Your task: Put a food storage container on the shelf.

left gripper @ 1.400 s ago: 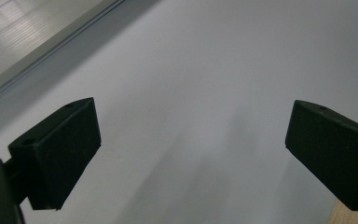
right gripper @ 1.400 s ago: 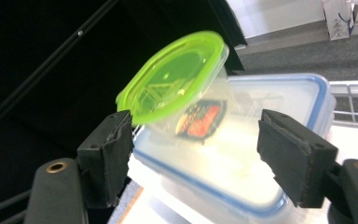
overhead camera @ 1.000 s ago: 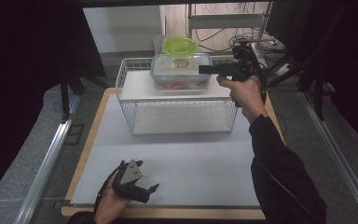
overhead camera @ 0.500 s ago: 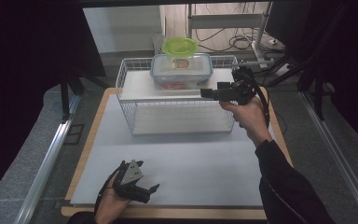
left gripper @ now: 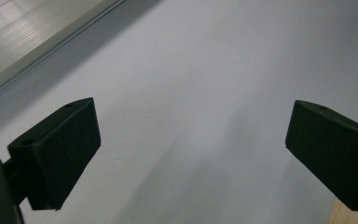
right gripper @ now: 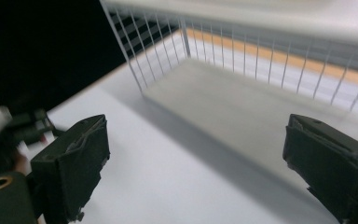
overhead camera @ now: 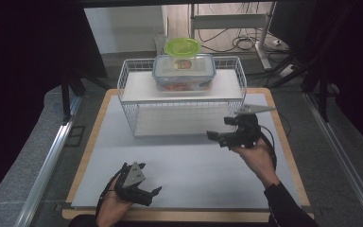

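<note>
While the right claw (overhead camera: 216, 137) hangs low in the right middle of the high view, just in front of the wire rack (overhead camera: 133, 92), its jaws stand wide with nothing between them; they have just been opening. The left claw (overhead camera: 149, 194) rests at the lower left of that view on the grey worktop (overhead camera: 179, 161), jaws also spread and empty, as the left gripper view confirms with bare mat between the pads (left gripper: 65, 149).

The box (overhead camera: 184, 73), clear with a blue-rimmed lid, sits on the rack's top shelf in the upper middle of the frame, and a green-lidded tub (overhead camera: 182, 47) stands just behind or on it; which, I cannot tell. Both are well apart from either claw.

Risks, as I judge them: the right claw points at the rack's open lower shelf (right gripper: 242, 107), so a hasty push forward could knock the thin wires and shake the rack, sliding the box toward its edge. If the box is the next target, the claw must rise again; catching the shelf lip on the way could tip the tub. The trailing cable (overhead camera: 269, 142) might also snag the rack's corner.
</note>
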